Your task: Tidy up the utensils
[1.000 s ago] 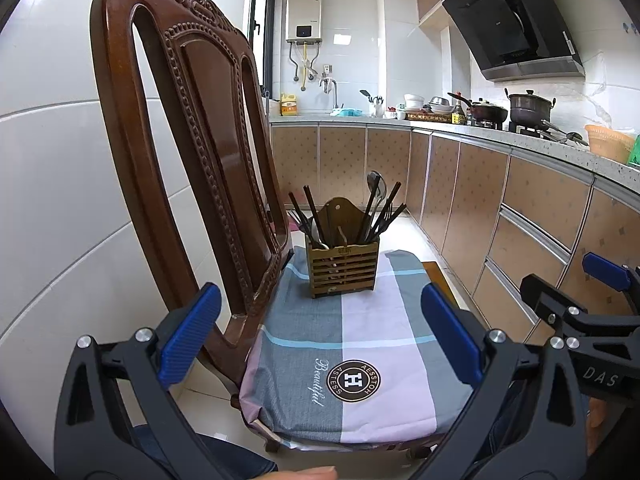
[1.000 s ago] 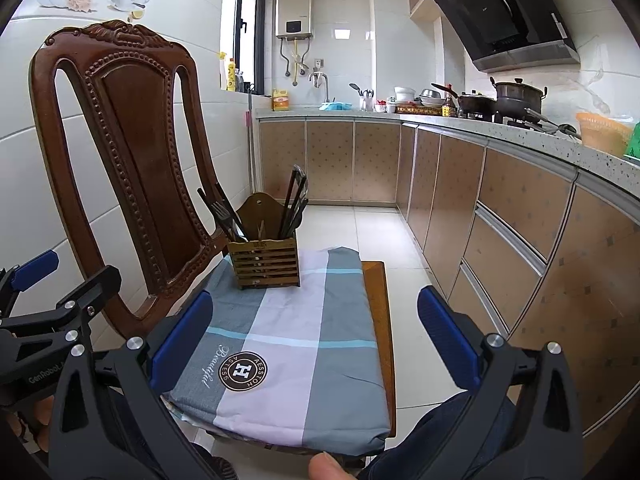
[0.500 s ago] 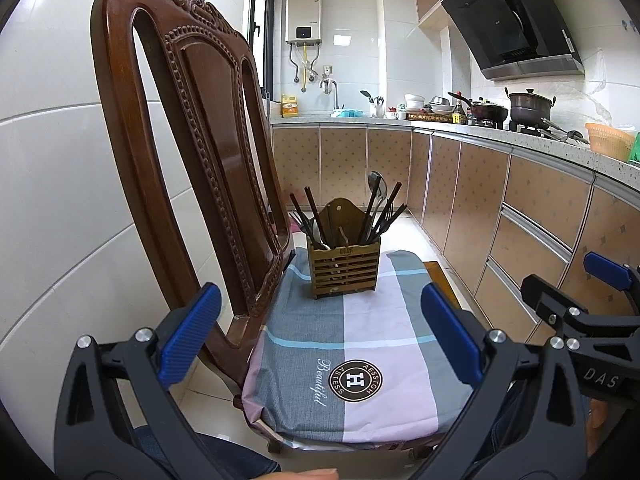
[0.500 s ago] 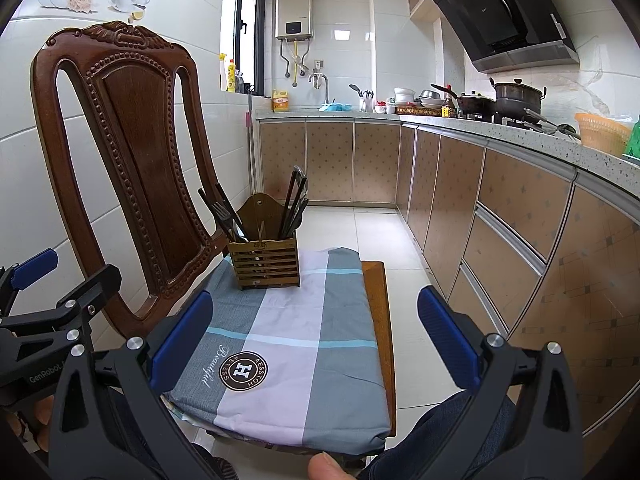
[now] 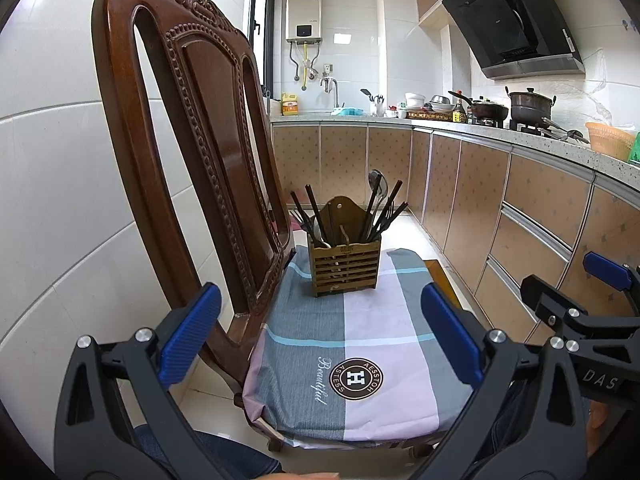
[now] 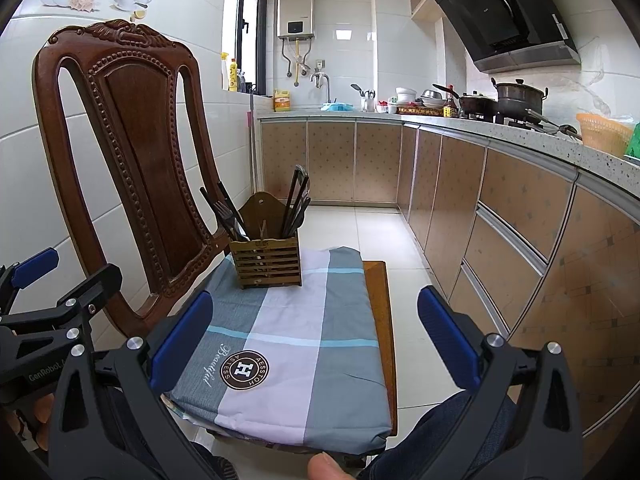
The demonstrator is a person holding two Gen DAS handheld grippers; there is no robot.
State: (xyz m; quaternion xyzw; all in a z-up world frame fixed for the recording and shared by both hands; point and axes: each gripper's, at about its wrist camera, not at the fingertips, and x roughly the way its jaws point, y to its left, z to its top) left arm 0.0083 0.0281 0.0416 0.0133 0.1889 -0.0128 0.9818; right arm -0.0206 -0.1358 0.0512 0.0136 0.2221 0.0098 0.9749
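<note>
A slatted wooden utensil holder (image 5: 345, 268) stands at the far end of a chair seat covered by a grey, pink and blue cloth (image 5: 352, 344). It holds dark chopsticks, a fork and a spoon (image 5: 378, 188) in two compartments. It also shows in the right wrist view (image 6: 265, 260). My left gripper (image 5: 320, 334) is open and empty, held back from the near edge of the seat. My right gripper (image 6: 314, 338) is open and empty, also short of the seat. Each gripper shows at the edge of the other's view.
The carved wooden chair back (image 5: 192, 152) rises on the left against a white tiled wall. Kitchen cabinets (image 5: 520, 216) and a countertop with pots (image 5: 528, 106) run along the right. A tiled floor aisle (image 6: 376, 232) lies between the chair and the cabinets.
Both views have shifted very slightly; the holder sits a touch lower in the left wrist view. Both grippers stay open and empty.
</note>
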